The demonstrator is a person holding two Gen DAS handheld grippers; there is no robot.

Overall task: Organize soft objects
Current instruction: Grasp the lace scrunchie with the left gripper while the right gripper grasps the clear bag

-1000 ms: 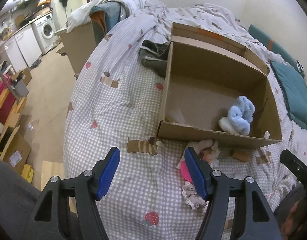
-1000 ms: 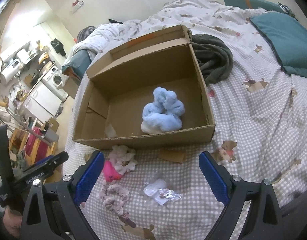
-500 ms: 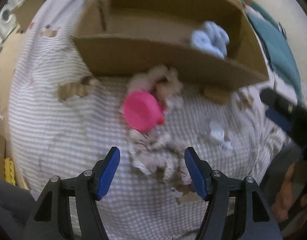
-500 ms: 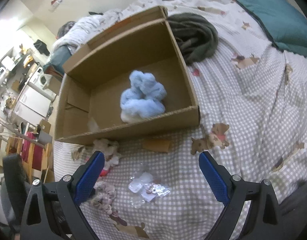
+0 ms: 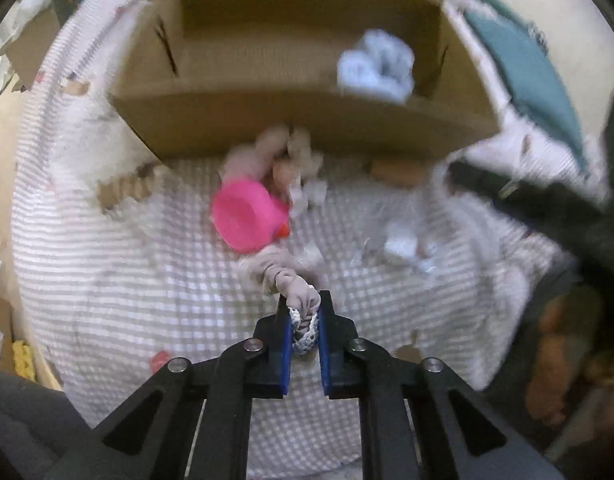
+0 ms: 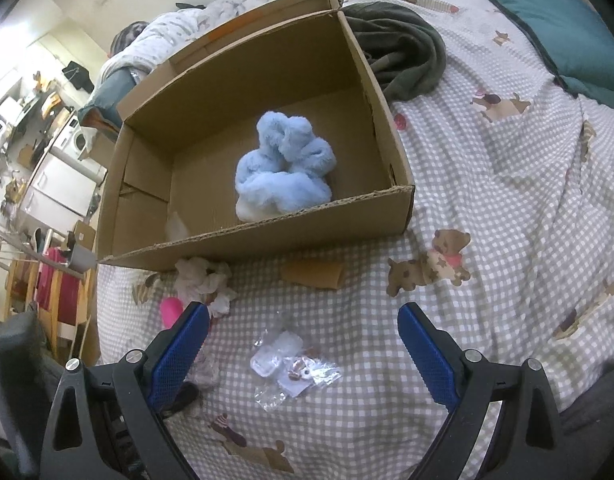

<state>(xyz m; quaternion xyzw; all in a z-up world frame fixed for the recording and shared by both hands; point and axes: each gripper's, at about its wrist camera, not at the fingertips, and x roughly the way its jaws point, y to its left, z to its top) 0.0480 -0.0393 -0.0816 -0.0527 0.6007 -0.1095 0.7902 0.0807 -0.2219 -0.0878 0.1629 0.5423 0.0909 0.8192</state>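
Note:
My left gripper (image 5: 303,322) is shut on a beige lace-trimmed scrunchie (image 5: 291,286) lying on the checked bedspread. Just beyond it lie a pink plastic item (image 5: 247,216) and a crumpled white-pink cloth (image 5: 283,160) against the front wall of an open cardboard box (image 5: 307,120). A fluffy light-blue item (image 6: 285,172) sits inside the box (image 6: 267,236). My right gripper (image 6: 303,340) is open and empty, hovering over a small clear plastic packet (image 6: 293,368). The left wrist view is motion-blurred.
A dark green garment (image 6: 399,52) lies behind the box at the right. A teal pillow (image 6: 563,32) is at the far right. A brown cardboard scrap (image 6: 313,274) lies in front of the box. The bed edge drops to the floor at the left.
My left gripper swung down toward the bedspread and closed on the scrunchie. My right gripper shifted slightly and stayed open.

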